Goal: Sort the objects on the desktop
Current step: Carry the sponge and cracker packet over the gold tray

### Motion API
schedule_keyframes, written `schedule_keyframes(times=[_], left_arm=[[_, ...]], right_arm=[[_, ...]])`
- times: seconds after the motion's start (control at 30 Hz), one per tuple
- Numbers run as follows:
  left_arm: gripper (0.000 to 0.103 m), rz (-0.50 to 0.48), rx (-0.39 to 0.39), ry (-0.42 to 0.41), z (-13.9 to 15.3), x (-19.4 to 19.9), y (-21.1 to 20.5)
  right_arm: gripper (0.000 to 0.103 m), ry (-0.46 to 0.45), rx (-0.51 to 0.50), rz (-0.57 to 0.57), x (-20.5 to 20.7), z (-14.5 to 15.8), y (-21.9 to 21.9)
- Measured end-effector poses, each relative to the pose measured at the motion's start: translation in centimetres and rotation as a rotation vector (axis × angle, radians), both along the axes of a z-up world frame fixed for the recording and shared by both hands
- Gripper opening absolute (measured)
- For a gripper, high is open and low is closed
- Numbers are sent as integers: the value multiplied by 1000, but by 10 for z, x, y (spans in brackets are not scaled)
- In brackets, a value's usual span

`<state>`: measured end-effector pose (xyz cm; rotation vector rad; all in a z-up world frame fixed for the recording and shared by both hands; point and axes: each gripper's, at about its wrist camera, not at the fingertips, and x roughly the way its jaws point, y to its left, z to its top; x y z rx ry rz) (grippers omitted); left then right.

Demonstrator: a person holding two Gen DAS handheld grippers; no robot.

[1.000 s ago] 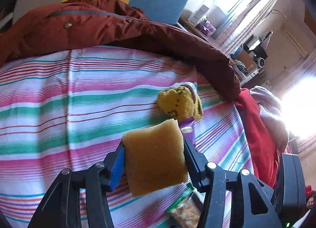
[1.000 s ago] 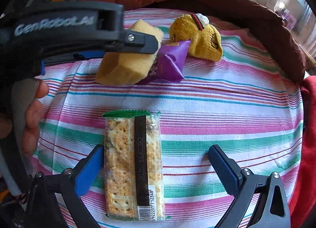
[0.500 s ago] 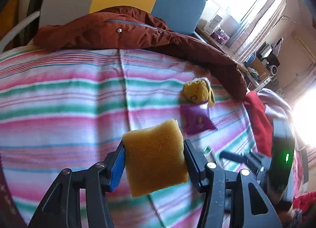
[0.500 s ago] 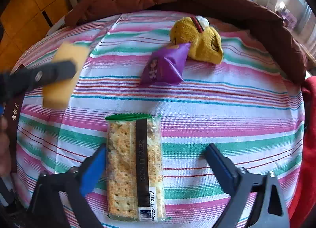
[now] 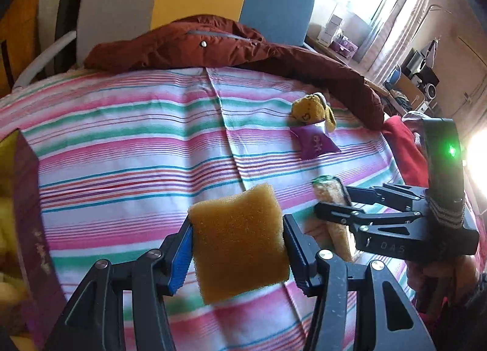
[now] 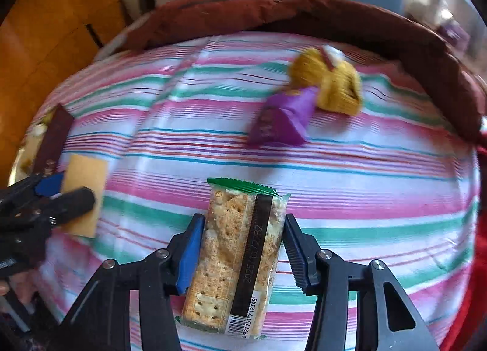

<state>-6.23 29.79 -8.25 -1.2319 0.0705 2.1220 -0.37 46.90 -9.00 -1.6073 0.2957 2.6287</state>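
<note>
Left wrist view: left gripper (image 5: 237, 244) clamps a yellow sponge (image 5: 239, 240) between both jaws, held above the striped cloth (image 5: 137, 150). A dark box (image 5: 30, 217) sits at the near left edge with yellowish stuff inside, hard to tell what. Far right on the cloth lie a yellow plush (image 5: 313, 109) and a purple packet (image 5: 315, 141), touching. The right gripper (image 5: 331, 208) shows at right, jaws closed around a cracker pack (image 5: 333, 217). Right wrist view: right gripper (image 6: 240, 247) grips the cracker pack (image 6: 237, 253) by its long sides; whether it is clear of the cloth (image 6: 365, 174) I cannot tell. Plush (image 6: 330, 83) and packet (image 6: 281, 119) sit at the far side, blurred, near the brown jacket (image 6: 304, 13). Left gripper (image 6: 61, 196) with sponge (image 6: 85, 192) is at far left, just beside the box (image 6: 54, 138). Progress: looks about midway, two items in hand and not yet placed, plush and packet untouched. Sponge is likely headed for the box, cracker destination unclear.
</note>
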Motion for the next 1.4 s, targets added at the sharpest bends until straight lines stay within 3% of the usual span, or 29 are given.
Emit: schedule_keyframes(times=[0.23, 0.43, 0.5, 0.63, 0.9, 1.4], left_arm=[[56, 57, 5, 70, 26, 12, -35], [56, 118, -21, 183, 54, 26, -66], [56, 136, -33, 229, 63, 31, -76], [56, 176, -68, 293, 78, 39, -96], [56, 271, -88, 315, 85, 40, -136], [56, 418, -70, 308, 83, 43, -212]], right_arm=[[52, 30, -22, 124, -3, -2, -32], [52, 52, 9, 140, 6, 0, -39], [52, 54, 8, 140, 3, -12, -42], [52, 80, -50, 142, 2, -4, -51], [51, 119, -118, 160, 9, 18, -68], [48, 261, -206, 310, -10, 73, -180]])
